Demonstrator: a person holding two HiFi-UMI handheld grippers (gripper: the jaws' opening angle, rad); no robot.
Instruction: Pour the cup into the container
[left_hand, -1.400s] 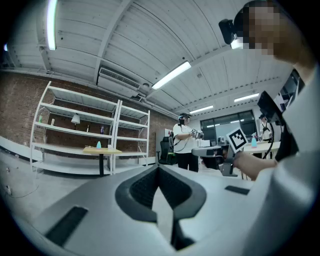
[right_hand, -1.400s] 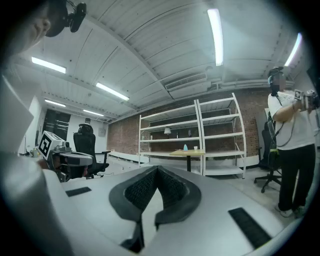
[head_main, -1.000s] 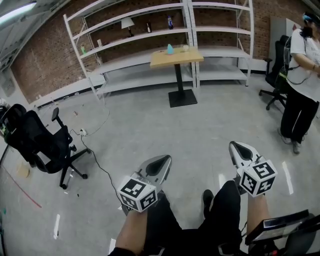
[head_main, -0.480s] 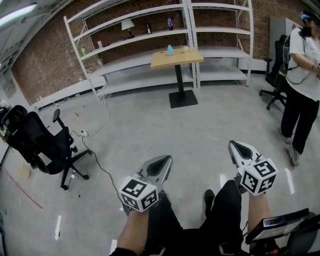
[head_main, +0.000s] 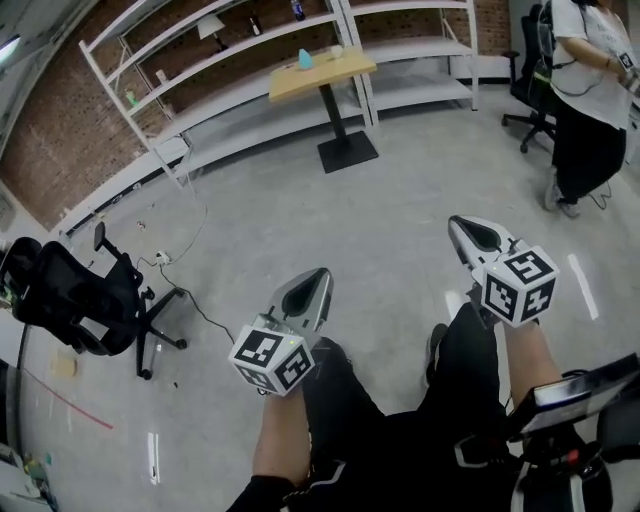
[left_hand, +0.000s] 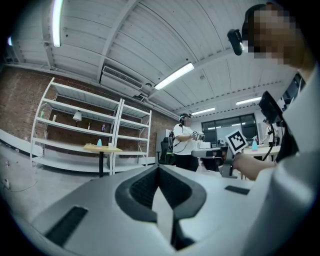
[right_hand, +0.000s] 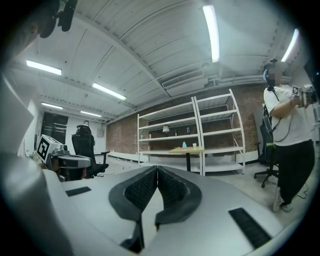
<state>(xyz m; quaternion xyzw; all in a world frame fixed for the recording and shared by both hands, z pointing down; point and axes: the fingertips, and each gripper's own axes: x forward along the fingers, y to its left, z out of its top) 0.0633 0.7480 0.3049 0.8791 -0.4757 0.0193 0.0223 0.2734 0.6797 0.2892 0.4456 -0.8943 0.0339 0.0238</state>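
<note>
Wooden table (head_main: 335, 72) holds 1 blue vessel (head_main: 305, 59) and 1 white cup (head_main: 337, 49).

Lab-like industrial room: brick wall (head_main: 45, 145), white shelving (head_main: 240, 95), concrete floor (head_main: 300, 215), office chair (head_main: 70, 300)

Left gripper (head_main: 320, 276), lower centre-left of the head view: jaws pressed together, nothing between them, tips pointing up-frame. The left cube (head_main: 270, 360) sits at its rear, with the bare left forearm (head_main: 280, 440) behind it. Right gripper (head_main: 457, 224), right of centre and higher in frame: jaws likewise together and empty. The right cube (head_main: 518, 285) is at its rear, and the bare right forearm (head_main: 528, 360) runs toward the lower edge. The two grippers are well apart, above the dark-trousered legs (head_main: 400, 440).
</note>
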